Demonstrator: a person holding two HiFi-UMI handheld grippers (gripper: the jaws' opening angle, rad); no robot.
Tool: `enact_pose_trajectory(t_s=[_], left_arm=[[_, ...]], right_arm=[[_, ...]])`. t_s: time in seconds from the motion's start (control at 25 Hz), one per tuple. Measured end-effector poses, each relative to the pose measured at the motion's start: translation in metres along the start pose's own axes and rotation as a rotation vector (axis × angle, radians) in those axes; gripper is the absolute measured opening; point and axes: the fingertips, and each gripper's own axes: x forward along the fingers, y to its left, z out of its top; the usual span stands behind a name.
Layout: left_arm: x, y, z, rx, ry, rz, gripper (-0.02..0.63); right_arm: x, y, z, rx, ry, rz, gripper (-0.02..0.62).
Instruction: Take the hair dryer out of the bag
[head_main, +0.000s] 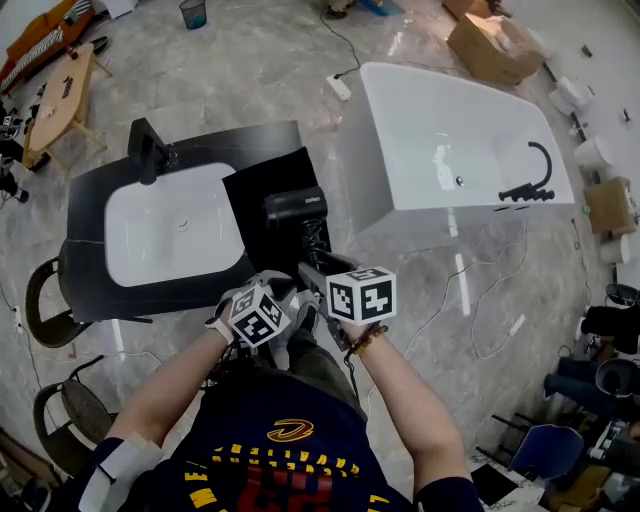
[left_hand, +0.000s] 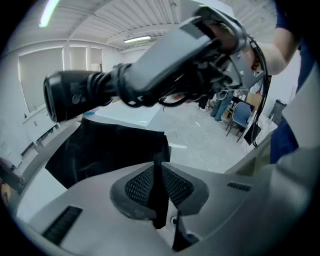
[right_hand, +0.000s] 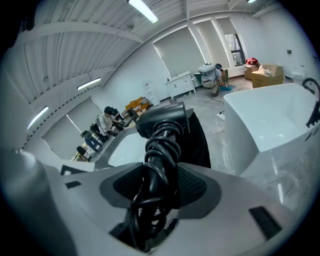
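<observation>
right gripper (right_hand: 157, 190): clamped on cord-wrapped dryer (right_hand: 162, 120) handle, above bag (left_hand: 110, 150) | left gripper (left_hand: 160, 195): nipped together on thin black bag fabric | sink (head_main: 120, 215) beside bag

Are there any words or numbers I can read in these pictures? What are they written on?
No word or number reads clearly.
Shirt: yellow letters, cut off and too blurred to read; a yellow emblem sits above them, with no readable text.
Hair dryer: a small pale mark, too small to read.
Marker cubes: black and white square patterns only, no words.
</observation>
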Motion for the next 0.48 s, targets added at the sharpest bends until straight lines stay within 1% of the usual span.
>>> enact_pose_trajectory(t_s=[0.16, 0.24, 0.36, 0.48], left_arm=[[-0.002, -0.019, -0.002, 0.005, 0.018, -0.02, 0.105], [-0.011, -0.026, 0.0, -0.005, 0.002, -0.004, 0.114], [-0.039, -0.018, 0.006, -0.056, -0.063, 0.065, 0.114], [-0.075, 0.008, 0.005, -0.135, -0.132, 0.176, 0.114]], right_arm=[[0.058, -0.01, 0.01, -0.028, 0.099, 0.0, 0.216], [0.077, -0.017, 0.013, -0.042, 0.145, -0.012, 0.216], [0.098, -0.025, 0.022, -0.077, 0.183, -0.028, 0.215], [0.117, -0.032, 0.03, -0.094, 0.204, -0.051, 0.215]])
